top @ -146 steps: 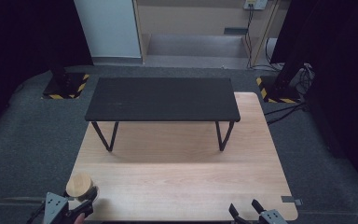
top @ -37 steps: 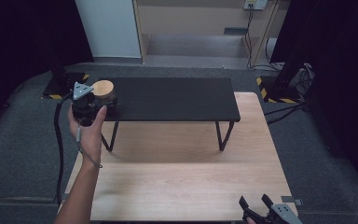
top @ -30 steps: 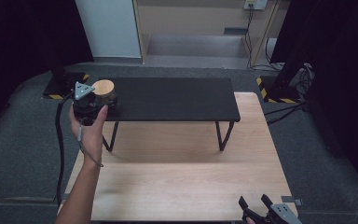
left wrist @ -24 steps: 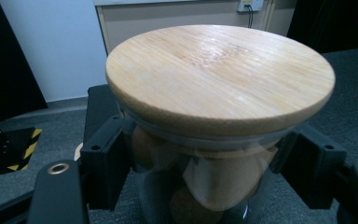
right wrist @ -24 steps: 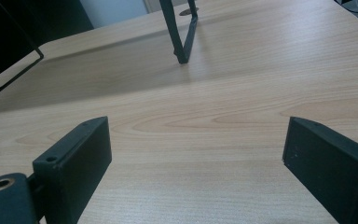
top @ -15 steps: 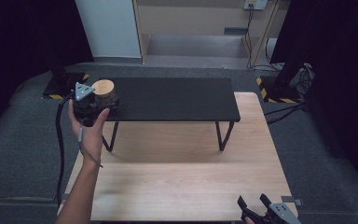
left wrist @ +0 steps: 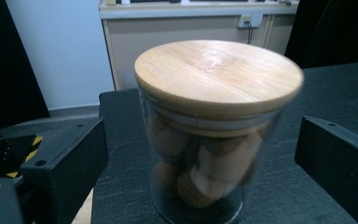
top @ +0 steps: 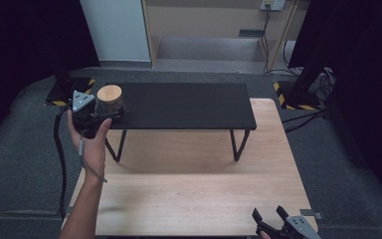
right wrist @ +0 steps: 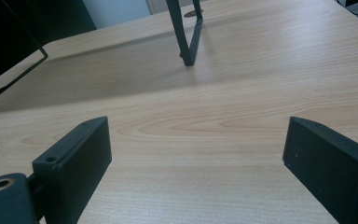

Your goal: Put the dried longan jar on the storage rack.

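- A light wooden table stands on grey carpet.
- A black metal-legged shelf rests across the table's far end.
- Beyond the shelf: a pale blue panel, a beige cabinet, a wall socket.
- Black drapes flank the shelf.

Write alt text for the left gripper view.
A glass jar with a round wooden lid, holding brown rounded pieces, stands on a black shelf. The left tool has just opened; its jaws flank the jar without touching it.
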